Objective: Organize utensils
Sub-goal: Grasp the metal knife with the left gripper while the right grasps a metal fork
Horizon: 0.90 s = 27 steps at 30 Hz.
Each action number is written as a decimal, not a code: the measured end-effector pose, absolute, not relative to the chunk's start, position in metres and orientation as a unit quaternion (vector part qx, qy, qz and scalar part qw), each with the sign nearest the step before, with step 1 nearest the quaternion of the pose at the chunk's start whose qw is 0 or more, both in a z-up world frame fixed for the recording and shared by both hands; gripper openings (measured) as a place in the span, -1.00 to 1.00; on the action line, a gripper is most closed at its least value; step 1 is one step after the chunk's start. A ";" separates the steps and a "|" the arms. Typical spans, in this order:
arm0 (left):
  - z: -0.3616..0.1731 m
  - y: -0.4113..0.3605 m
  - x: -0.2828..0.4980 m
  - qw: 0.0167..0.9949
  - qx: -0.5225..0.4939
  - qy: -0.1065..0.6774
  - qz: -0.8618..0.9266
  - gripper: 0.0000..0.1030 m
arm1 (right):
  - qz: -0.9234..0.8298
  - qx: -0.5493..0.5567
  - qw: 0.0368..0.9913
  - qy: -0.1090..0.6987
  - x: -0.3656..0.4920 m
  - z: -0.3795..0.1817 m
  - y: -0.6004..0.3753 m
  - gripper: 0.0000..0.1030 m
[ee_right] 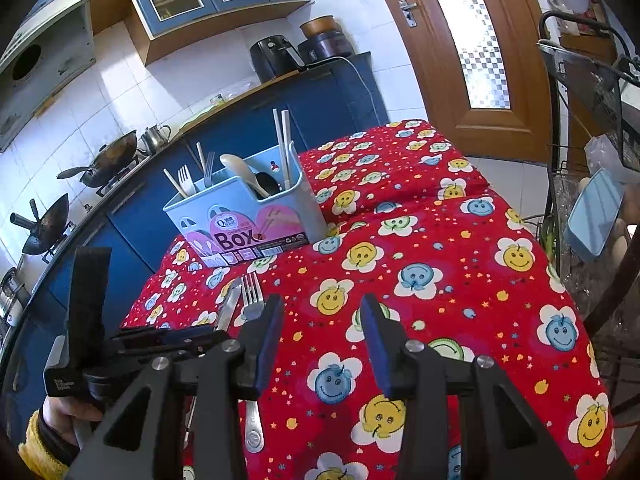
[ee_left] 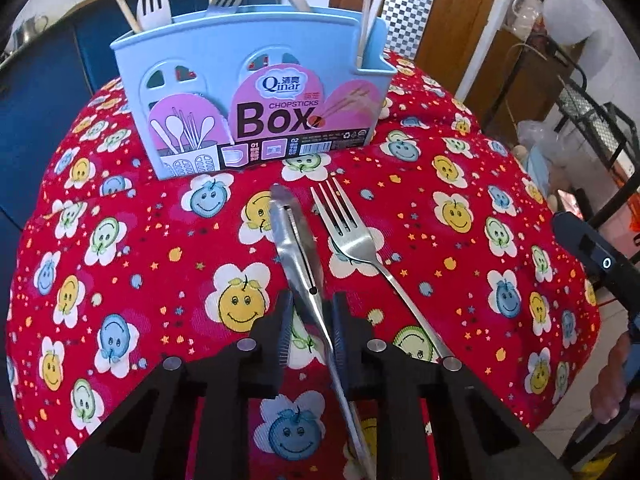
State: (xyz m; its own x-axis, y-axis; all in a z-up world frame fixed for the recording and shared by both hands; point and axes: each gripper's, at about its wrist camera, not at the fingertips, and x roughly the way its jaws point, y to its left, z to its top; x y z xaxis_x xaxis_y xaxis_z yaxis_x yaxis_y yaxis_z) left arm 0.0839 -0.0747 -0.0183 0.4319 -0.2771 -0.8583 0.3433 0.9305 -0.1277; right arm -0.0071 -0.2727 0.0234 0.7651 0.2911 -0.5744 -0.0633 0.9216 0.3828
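A steel table knife point(ee_left: 296, 240) lies on the red smiley tablecloth point(ee_left: 120, 260), blade toward the light-blue chopsticks box point(ee_left: 256, 92). My left gripper point(ee_left: 312, 320) straddles the knife's neck. The handle rests against the right finger point(ee_left: 340, 332), and cloth shows between it and the left one. A steel fork point(ee_left: 348, 236) lies just right of the knife. In the right wrist view the knife point(ee_right: 230, 304) and fork point(ee_right: 252, 292) lie in front of the box point(ee_right: 248, 216). My right gripper point(ee_right: 322, 340) hovers open over bare cloth, holding nothing.
The box holds several forks, spoons and chopsticks point(ee_right: 280, 148). Behind the table are a blue counter with woks point(ee_right: 108, 160) and an air fryer point(ee_right: 272, 58). A wooden door point(ee_right: 460, 40) and a black wire rack point(ee_right: 592, 92) stand to the right. A yellow sleeve point(ee_right: 36, 452) shows at lower left.
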 end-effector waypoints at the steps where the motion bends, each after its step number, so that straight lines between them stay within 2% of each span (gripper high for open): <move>1: -0.018 -0.073 0.083 0.846 0.031 0.499 -0.184 -0.65 | 0.096 0.173 0.923 0.329 -0.007 0.023 -0.273 -0.17; 9: -0.016 -0.048 0.075 0.853 -0.023 0.481 -0.199 -0.67 | 0.092 0.158 0.920 0.346 -0.002 0.024 -0.264 -0.17; 17: 0.008 -0.014 0.062 0.886 -0.044 0.425 -0.182 -0.68 | 0.107 0.134 0.908 0.383 0.012 0.023 -0.241 -0.17; 27: 0.024 0.016 0.060 0.911 -0.049 0.378 -0.157 -0.68 | 0.151 0.045 0.878 0.452 0.038 0.019 -0.194 -0.17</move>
State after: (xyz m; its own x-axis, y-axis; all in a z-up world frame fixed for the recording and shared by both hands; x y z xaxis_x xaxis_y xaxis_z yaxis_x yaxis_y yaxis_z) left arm 0.0600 0.0163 0.0244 0.6647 -0.3234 -0.6735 0.2486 0.9458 -0.2087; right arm 0.0378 -0.1936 0.0187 0.5464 0.3059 -0.7797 -0.2237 0.9504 0.2161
